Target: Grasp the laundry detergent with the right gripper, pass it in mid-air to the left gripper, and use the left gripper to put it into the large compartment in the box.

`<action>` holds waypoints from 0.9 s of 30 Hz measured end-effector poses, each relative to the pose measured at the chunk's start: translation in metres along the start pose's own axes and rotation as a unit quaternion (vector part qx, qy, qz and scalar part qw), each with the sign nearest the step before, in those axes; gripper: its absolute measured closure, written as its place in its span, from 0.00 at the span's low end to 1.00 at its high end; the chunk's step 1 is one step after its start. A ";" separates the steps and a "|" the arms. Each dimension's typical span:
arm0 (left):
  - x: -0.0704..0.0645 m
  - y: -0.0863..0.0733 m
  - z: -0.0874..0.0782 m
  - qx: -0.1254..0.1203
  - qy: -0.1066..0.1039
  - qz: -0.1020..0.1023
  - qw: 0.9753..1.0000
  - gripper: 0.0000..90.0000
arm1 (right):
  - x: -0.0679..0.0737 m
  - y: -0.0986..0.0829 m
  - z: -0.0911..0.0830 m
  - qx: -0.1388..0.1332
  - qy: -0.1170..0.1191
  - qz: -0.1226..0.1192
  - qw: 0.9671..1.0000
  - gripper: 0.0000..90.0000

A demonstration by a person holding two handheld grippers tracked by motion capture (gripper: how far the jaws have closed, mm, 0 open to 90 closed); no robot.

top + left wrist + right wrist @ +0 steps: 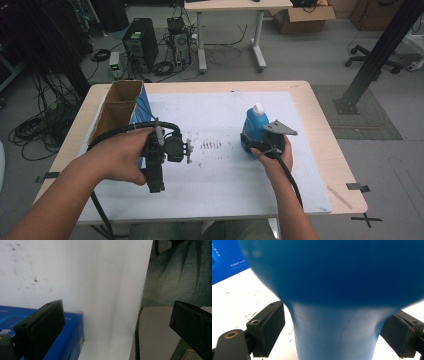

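Right gripper (266,146) stands at the blue bottle (253,128) on the right half of the white mat (225,175); in the right gripper view its jaws sit either side of the bottle's narrow waist (334,332), the right jaw against it, the left jaw a small gap off. I judge the grasp as closing, not yet clamped. My left gripper (170,147) hangs released, jaws wide apart, near the close end of the cardboard box (117,107), which lies open-topped along the far left of the mat. Step in hand, as I read it: securing the bottle for transfer to the box. Next move calls for a full squeeze on the waist, then a straight lift, bottle kept upright, white cap (258,108) on top
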State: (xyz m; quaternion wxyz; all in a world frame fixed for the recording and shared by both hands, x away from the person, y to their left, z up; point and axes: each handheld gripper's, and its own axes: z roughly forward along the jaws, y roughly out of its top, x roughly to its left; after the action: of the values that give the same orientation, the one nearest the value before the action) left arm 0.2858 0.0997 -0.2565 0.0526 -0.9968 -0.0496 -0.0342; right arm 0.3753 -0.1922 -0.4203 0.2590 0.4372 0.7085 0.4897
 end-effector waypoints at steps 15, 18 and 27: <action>0.001 -0.001 0.001 0.002 -0.001 -0.001 1.000 0.00 | 0.001 -0.003 0.000 -0.004 -0.005 -0.005 1.000 0.27; 0.001 0.000 0.001 0.001 -0.001 -0.002 1.000 0.00 | 0.001 -0.003 0.001 -0.005 -0.008 -0.008 1.000 0.29; 0.003 -0.001 0.002 0.002 -0.002 -0.004 1.000 0.00 | 0.000 -0.006 0.000 -0.007 -0.011 -0.011 1.000 0.37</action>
State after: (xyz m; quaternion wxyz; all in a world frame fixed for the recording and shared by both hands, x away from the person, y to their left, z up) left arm 0.2889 0.1010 -0.2582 0.0546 -0.9966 -0.0534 -0.0324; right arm 0.3737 -0.1932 -0.4256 0.2749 0.4327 0.7074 0.4867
